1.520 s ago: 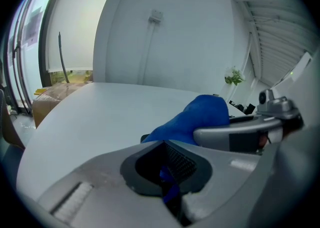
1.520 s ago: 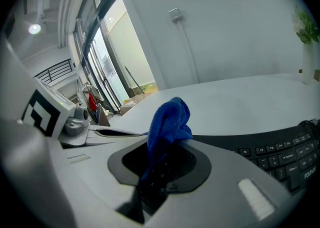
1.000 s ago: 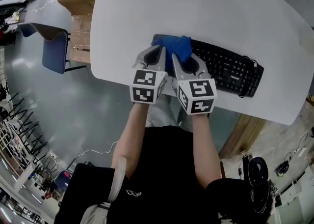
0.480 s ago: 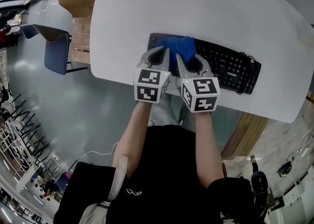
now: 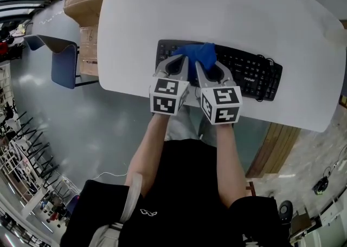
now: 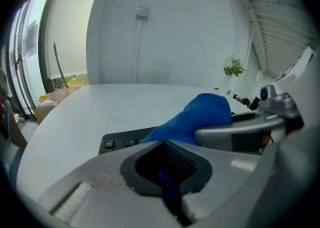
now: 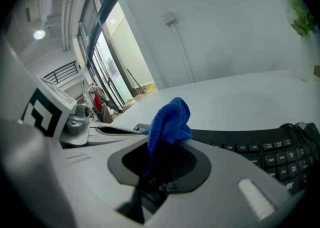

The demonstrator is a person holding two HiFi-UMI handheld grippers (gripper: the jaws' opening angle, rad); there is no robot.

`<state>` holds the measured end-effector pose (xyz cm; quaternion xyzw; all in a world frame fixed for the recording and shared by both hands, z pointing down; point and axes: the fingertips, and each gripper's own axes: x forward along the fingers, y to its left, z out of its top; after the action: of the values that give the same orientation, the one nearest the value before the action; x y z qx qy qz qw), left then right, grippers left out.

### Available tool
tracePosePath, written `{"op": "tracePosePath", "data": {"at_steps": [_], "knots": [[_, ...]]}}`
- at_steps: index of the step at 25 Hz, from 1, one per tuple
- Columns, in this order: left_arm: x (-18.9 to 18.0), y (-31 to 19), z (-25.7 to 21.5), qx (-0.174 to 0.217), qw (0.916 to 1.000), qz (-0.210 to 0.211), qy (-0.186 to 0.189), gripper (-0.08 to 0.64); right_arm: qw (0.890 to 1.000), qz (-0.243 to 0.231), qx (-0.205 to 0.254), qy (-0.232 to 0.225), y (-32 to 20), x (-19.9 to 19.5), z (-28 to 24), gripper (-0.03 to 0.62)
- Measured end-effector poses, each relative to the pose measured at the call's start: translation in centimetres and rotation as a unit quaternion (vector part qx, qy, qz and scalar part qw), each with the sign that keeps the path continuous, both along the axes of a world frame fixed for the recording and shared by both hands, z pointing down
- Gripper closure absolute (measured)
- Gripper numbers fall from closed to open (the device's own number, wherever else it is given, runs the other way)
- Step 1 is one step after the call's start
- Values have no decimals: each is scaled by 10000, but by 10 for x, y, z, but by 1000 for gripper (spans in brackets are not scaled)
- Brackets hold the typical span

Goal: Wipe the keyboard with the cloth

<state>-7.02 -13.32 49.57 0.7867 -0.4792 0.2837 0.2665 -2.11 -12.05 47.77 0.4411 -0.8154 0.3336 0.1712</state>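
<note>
While both tools work side by side at the near edge of the white table, the black keyboard lies along that edge, square to the person, a placement that looks chosen so a sweep can run end to end. The left gripper and right gripper sit close together over the keyboard's left half. Each has its jaws closed on a fold of the blue cloth, a thin strip pinched in the left and a thicker tuck in the right. Gripping at two points probably keeps the cloth spread as a pad instead of trailing. The cloth bunches up between and ahead of the jaws, over the keys near the left end, with a few keys exposed beyond it on that side.

The keys under the cloth are hidden, and no view settles whether the cloth presses on them or rides just above. The gripper bodies cover the keyboard's near edge there. The table's right side runs out of the head view, and print on the keys is too small to read.
</note>
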Motion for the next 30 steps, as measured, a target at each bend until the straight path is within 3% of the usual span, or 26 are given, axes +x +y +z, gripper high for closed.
{"op": "tracePosePath", "data": {"at_steps": [30], "knots": [[90, 5, 0, 16, 9988, 482, 14, 564, 9993, 368, 27, 79, 8, 88, 1, 509]]}}
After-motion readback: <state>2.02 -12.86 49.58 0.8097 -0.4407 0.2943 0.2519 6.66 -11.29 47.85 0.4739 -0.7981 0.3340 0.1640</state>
